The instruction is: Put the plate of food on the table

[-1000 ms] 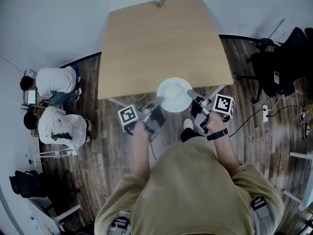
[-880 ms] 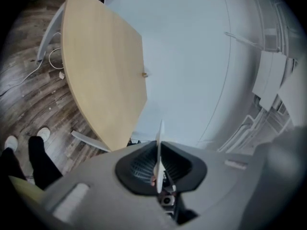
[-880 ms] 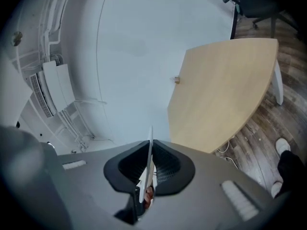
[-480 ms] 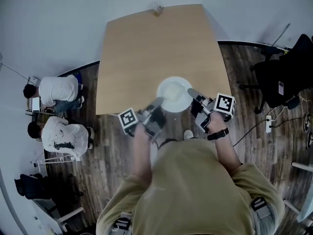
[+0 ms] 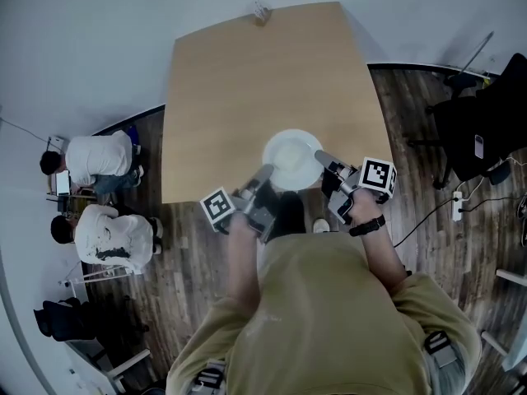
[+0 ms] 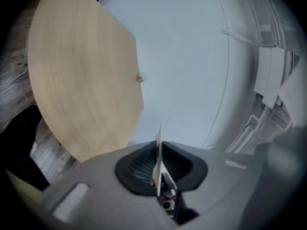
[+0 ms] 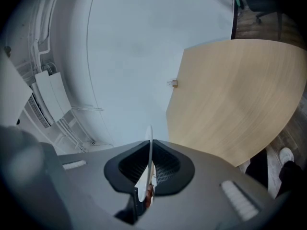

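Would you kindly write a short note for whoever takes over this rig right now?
Left gripper: on the plate at its left rim; the jaws have just been opening slightly, with the rim between them.
Right gripper: shut on the plate's right rim.
Plate: held between both grippers over the near edge of the table; I cannot tell whether it touches the top.
Done: the plate has reached the table.
Left: set it down and release both grippers.

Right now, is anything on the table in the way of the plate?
No, nothing visible is. The table is bare wood by the plate; only a small object sits at its far edge, well away.
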### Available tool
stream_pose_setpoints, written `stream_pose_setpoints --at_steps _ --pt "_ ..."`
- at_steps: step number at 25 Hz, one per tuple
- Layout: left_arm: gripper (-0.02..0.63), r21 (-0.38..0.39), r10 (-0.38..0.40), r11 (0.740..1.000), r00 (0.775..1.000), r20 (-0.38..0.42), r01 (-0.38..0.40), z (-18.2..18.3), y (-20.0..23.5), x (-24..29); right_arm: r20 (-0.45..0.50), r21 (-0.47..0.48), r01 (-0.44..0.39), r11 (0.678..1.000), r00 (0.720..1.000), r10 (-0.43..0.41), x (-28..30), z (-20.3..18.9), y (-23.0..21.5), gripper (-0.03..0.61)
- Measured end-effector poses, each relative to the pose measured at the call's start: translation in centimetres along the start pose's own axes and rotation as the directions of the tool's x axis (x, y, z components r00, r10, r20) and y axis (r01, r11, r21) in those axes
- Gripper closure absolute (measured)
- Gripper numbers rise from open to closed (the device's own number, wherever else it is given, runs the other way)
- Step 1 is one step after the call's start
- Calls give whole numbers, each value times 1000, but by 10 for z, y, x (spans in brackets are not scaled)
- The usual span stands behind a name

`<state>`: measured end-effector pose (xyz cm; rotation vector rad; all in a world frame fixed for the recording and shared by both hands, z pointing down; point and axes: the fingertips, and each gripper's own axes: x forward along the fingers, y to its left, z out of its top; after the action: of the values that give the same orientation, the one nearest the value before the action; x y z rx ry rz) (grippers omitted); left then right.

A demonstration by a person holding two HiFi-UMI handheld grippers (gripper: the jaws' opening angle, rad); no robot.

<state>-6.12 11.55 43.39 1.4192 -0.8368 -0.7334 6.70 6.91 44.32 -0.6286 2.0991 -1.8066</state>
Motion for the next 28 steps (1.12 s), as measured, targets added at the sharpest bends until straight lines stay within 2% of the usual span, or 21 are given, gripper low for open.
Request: stream_pose_setpoints --at_steps 5,9,11,15,22,28 --pt "584 34 -29 999 999 -39 31 23 10 28 31 43 22 999 999 -23 18 21 -16 560" --pt "589 73 29 997 996 -79 -23 76 30 77 27 78 64 995 997 -66 70 63 -40 560" --pt "594 90 56 995 994 -96 -47 84 33 88 29 76 84 994 996 -86 76 72 -43 560" --pt "595 72 57 996 994 -91 -50 86 33 90 29 56 97 994 995 -98 78 77 -41 560" --pt "598 89 76 994 994 -83 -68 104 34 105 18 39 101 994 995 -102 97 91 -42 560" --pt "598 76 113 991 989 -97 -105 156 51 157 11 50 145 988 989 -146 145 138 -64 560"
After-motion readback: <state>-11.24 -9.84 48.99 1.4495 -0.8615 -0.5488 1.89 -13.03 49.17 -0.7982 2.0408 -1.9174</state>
